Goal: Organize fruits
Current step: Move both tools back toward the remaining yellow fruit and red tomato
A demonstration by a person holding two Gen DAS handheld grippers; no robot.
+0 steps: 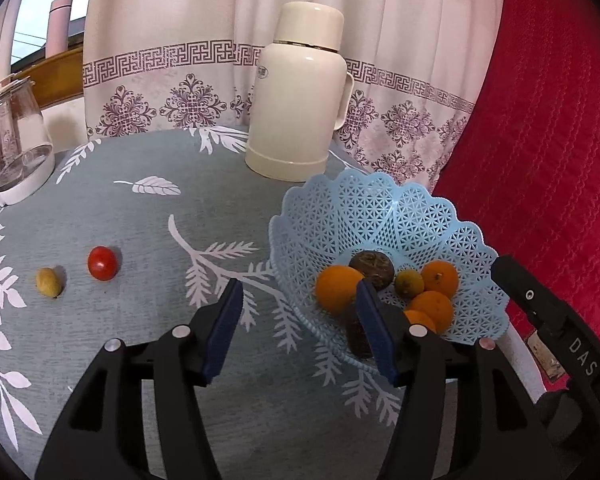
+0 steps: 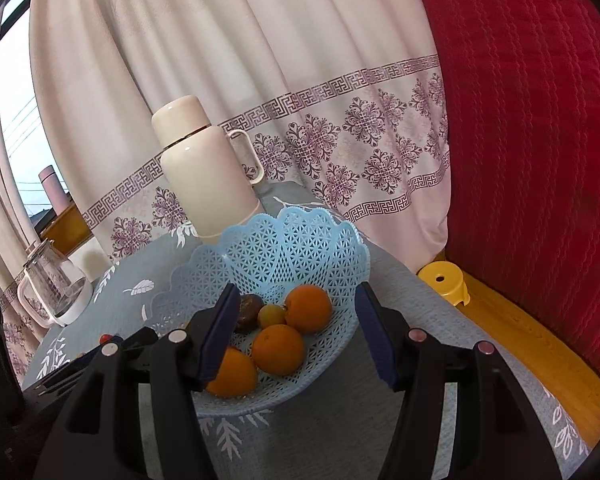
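A light-blue lattice basket [image 1: 400, 200] stands on the grey leaf-patterned tablecloth [image 1: 148, 232]. It holds three oranges [image 1: 338, 288], a dark brown fruit [image 1: 372, 268] and a small yellow-green fruit [image 1: 409, 283]. Another dark fruit [image 1: 358, 336] shows partly behind a finger. A red tomato [image 1: 103, 263] and a small yellow fruit [image 1: 49, 282] lie on the cloth to the left. My left gripper [image 1: 300, 292] hovers open over the basket's near-left rim, holding nothing. My right gripper [image 2: 298, 292] stands open above the basket [image 2: 300, 232] and its oranges [image 2: 278, 348], gripping nothing.
A cream thermos [image 1: 296, 108] stands behind the basket by the curtain. A glass jug [image 1: 16, 140] sits at the table's far left. Red quilted fabric [image 1: 540, 120] fills the right side. A yellow stool [image 2: 444, 282] shows beyond the table's right edge.
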